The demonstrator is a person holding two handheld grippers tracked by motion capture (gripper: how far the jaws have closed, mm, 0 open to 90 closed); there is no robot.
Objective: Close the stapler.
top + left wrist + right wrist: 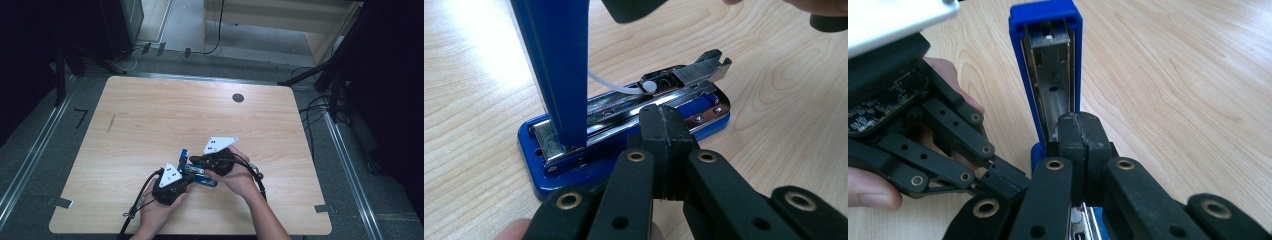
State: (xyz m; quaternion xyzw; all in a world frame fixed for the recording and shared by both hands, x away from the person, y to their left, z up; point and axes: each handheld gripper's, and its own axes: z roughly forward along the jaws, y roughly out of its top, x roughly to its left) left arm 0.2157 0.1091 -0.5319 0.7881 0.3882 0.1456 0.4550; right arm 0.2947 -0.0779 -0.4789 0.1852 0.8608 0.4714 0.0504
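Stapler [192,172], blue, lies opened out on the near middle of the desk [150,125], between the two hands. Base flat on the wood; top arm swung up near vertical.

Left side: left gripper [175,182] comes in from the near-left. In the left gripper view its jaws stand pressed together with no gap, tips touching or just at the near edge of the stapler's metal magazine rail [624,107]. Cannot tell whether anything thin is pinched between them. A white pusher piece [649,86] with a thin white strand sits in the channel.

Centre: the raised blue top arm [559,65] stands upright off the hinge end; its open metal underside [1050,70] faces the right gripper's camera.

Right side: right gripper [200,161] is over the stapler's far-right part. In the right gripper view its jaws are likewise closed tight, tips against the foot of the upright arm; a grip on a thin edge is possible but not visible.

Handling, judged: rigid plastic-and-steel body, moderately light, so the base may skid on smooth wood unless pinned. Chrome rail is slick and spring-loaded. Best holds: blue base sides to steady, upright arm's edges to swing it.
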